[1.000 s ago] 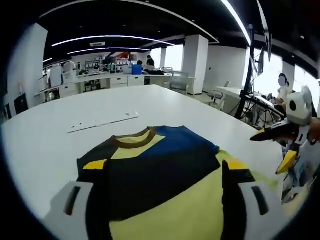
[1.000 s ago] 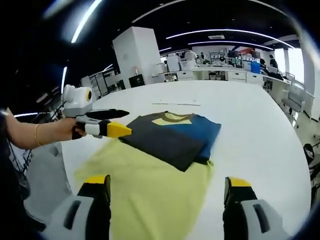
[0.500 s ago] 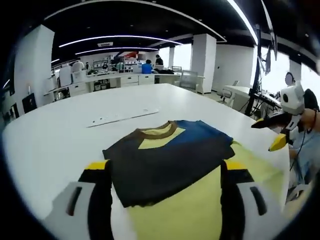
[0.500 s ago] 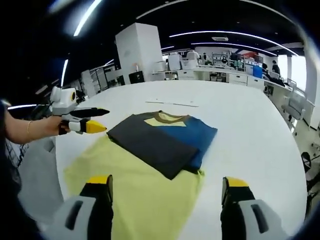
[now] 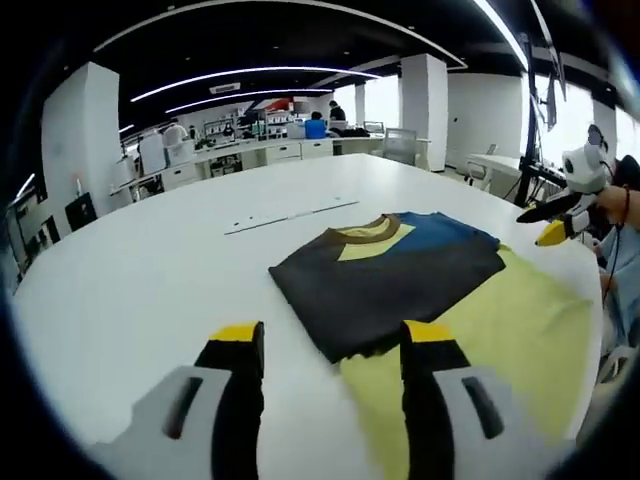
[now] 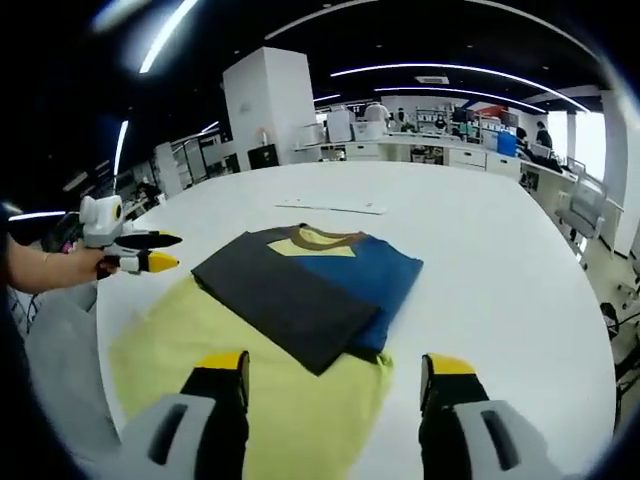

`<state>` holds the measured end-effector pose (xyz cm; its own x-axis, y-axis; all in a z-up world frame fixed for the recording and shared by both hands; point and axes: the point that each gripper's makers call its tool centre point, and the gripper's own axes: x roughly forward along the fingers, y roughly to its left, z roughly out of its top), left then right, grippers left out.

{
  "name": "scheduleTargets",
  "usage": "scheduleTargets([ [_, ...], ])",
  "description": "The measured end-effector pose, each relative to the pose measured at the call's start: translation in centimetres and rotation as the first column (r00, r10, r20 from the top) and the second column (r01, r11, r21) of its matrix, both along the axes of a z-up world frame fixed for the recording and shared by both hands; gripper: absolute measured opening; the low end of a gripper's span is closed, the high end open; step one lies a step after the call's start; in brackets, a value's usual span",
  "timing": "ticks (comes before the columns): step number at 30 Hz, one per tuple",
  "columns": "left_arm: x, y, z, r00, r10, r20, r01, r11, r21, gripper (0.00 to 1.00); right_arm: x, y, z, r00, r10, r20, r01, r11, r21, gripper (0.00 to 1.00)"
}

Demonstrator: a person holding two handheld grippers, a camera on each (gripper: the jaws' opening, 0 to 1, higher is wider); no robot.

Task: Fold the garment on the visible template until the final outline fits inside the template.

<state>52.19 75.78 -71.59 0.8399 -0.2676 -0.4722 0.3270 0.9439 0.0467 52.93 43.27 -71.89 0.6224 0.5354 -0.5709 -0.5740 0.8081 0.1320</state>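
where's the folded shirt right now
The folded shirt lies mid-table in the right gripper view, its near part on the yellow template, collar toward the white strip farther back.

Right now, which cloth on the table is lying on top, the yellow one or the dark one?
The folded dark grey and blue shirt with the brown collar lies on top. The flat yellow cloth spreads underneath it on the white table, sticking out at the near side.

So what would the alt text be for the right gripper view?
A folded shirt, dark grey, blue and yellow, lies on a yellow template sheet on a white table. The right gripper shows in front, jaws apart and empty; the left gripper hovers at the left edge.
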Motion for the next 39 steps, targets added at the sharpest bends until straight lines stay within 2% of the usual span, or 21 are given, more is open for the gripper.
scheduleTargets([
  [3, -0.1, 1.1, -0.6, 0.999, 0.039, -0.009, -0.039, 0.999, -0.020, 0.42, 0.3, -0.1, -0.3, 1.000, -0.017, -0.005, 0.017, 1.000, 0.011, 0.64],
  [5, -0.2, 1.6, -1.1, 0.999, 0.037, -0.013, -0.037, 0.999, 0.021, 0.38, 0.4, -0.1, -0.5, 1.000, -0.026, -0.012, 0.026, 1.000, 0.018, 0.63],
  [13, 0.0, 1.6, -3.2, 0.998, 0.048, -0.048, -0.047, 0.999, 0.009, 0.33, 1.2, -0.4, -1.9, 0.999, -0.044, -0.019, 0.044, 0.999, -0.012, 0.54],
  [18, 0.3, 1.1, -4.4, 0.997, 0.049, -0.064, -0.050, 0.999, -0.018, 0.30, 1.9, -0.7, -3.2, 0.999, -0.039, -0.013, 0.038, 0.997, -0.071, 0.40],
  [28, 1.2, -0.1, -4.5, 0.997, 0.034, -0.074, -0.040, 0.996, -0.082, 0.20, 2.9, -0.9, -4.7, 0.998, -0.066, -0.016, 0.064, 0.995, -0.080, 0.33],
  [30, 1.1, -0.4, -4.8, 0.995, 0.033, -0.090, -0.042, 0.994, -0.101, 0.13, 3.1, -0.8, -4.9, 0.997, -0.071, -0.016, 0.069, 0.995, -0.072, 0.31],
  [31, 0.8, -0.9, -5.2, 0.993, 0.027, -0.117, -0.042, 0.991, -0.124, 0.09, 3.2, -0.7, -5.0, 0.997, -0.072, -0.014, 0.070, 0.995, -0.069, 0.30],
  [32, 0.9, -1.4, -5.0, 0.993, 0.026, -0.113, -0.043, 0.987, -0.157, 0.05, 3.3, -0.6, -5.1, 0.997, -0.073, -0.011, 0.072, 0.995, -0.070, 0.28],
  [33, 0.9, -1.5, -5.0, 0.993, 0.024, -0.115, -0.042, 0.987, -0.155, 0.04, 3.3, -0.5, -5.2, 0.997, -0.072, -0.005, 0.071, 0.995, -0.071, 0.27],
  [37, 1.1, -1.8, -5.0, 0.993, 0.010, -0.115, -0.024, 0.992, -0.127, 0.03, 3.9, -0.5, -5.1, 0.997, -0.082, 0.017, 0.083, 0.993, -0.078, 0.16],
  [39, 1.1, -1.6, -4.9, 0.993, -0.003, -0.114, -0.007, 0.996, -0.085, 0.01, 3.9, -0.8, -5.3, 0.997, -0.078, 0.030, 0.081, 0.989, -0.122, 0.03],
])
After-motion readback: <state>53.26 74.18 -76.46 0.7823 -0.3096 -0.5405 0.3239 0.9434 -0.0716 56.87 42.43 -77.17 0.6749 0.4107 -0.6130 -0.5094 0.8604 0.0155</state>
